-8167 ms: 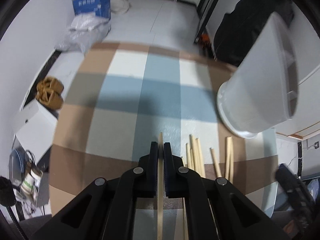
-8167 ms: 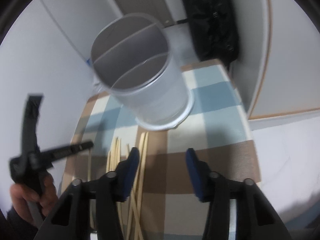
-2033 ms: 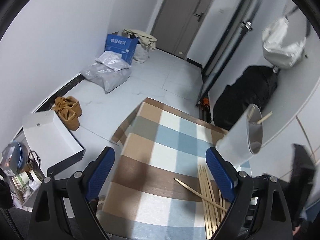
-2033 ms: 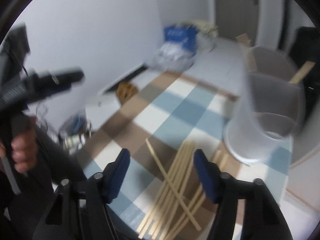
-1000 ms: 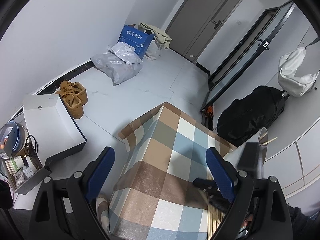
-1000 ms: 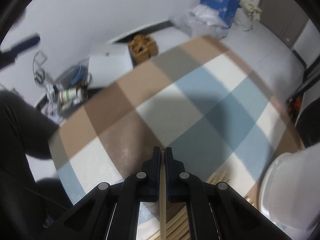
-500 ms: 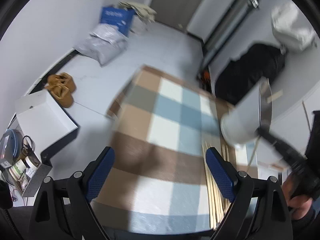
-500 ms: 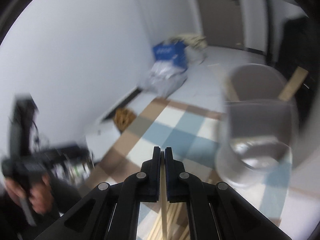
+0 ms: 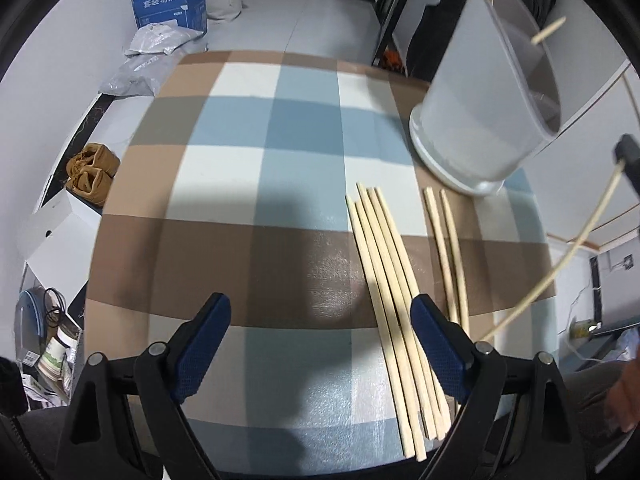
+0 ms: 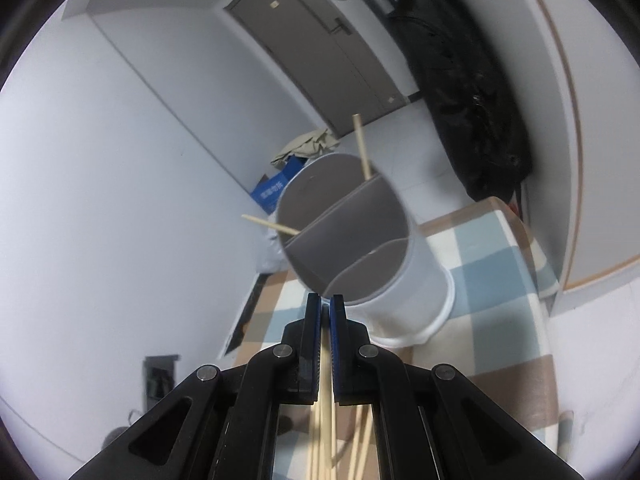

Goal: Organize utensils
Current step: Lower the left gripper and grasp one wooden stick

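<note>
A white divided holder (image 9: pixel 480 100) stands at the far right of the checked tablecloth (image 9: pixel 240 160), with two chopsticks (image 10: pixel 362 144) leaning in it. Several loose chopsticks (image 9: pixel 388 280) lie in front of it, a pair (image 9: pixel 448 248) beside them. My left gripper (image 9: pixel 320 304) hovers over the cloth, its jaws wide but closing, nothing between them; its right finger is above the loose bundle. My right gripper (image 10: pixel 325 304) is shut on one chopstick (image 10: pixel 327 400), just before the holder's rim (image 10: pixel 360 248). In the left wrist view that chopstick (image 9: pixel 560 264) hangs at the right edge.
Left of the table, the floor holds a blue box (image 9: pixel 170 4), grey bags (image 9: pixel 144 60), brown shoes (image 9: pixel 90 168) and a white box (image 9: pixel 56 232). A black bag (image 10: pixel 468 92) leans against the wall behind the holder. A person's hand (image 9: pixel 624 400) shows at the lower right.
The left gripper has tipped down and come closer over the loose chopsticks. The right gripper, still shut on its chopstick, has rolled and swung up toward the holder's mouth.
</note>
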{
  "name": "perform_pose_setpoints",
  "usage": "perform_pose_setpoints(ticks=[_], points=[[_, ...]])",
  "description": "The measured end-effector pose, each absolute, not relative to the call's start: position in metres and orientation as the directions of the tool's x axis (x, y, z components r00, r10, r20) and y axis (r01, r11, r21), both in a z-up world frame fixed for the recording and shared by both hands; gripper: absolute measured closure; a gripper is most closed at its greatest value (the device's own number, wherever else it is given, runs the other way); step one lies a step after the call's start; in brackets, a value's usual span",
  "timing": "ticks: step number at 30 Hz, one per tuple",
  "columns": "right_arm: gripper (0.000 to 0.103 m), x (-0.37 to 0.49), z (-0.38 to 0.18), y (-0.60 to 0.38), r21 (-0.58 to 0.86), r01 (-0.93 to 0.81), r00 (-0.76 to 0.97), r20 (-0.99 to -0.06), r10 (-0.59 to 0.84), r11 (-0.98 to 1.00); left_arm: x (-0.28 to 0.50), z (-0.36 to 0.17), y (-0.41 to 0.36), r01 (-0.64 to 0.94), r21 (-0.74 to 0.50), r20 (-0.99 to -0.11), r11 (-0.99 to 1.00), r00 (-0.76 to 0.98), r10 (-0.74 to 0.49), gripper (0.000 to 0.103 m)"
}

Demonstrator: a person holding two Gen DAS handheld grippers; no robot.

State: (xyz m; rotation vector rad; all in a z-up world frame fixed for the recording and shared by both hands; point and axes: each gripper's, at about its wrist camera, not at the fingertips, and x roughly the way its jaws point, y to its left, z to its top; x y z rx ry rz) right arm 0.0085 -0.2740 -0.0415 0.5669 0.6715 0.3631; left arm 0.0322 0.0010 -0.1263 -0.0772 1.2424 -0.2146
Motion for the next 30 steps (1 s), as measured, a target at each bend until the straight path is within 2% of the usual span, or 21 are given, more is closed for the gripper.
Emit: perform_pose_setpoints(ticks=[6,9,26,30], points=[[0.1,0.003,-0.04,-0.292,0.603,-0.127,0.748,-0.463,0.475,0.787,0.032,-0.139,-0.007,0.116,-0.12,-0.952,0.986,0.269,-0.147,0.025],[0.1,-0.007,-0.038,-0.291,0.58,-0.125,0.756,-0.469,0.456,0.805,0.029,-0.139,-0.014,0.131,-0.064,-0.954,0.989,0.283,-0.099,0.025],[0.1,-0.01,-0.03,-0.293,0.577,-0.149,0.772,-0.439,0.459,0.803,0.033,-0.141,-0.017,0.095,-0.004,-0.958,0.995,0.284,-0.031,0.026],[0.1,-0.01,-0.03,-0.29,0.565,-0.158,0.769,-0.444,0.46,0.81,0.046,-0.139,-0.02,0.093,-0.003,-0.958,0.996,0.286,-0.029,0.038]])
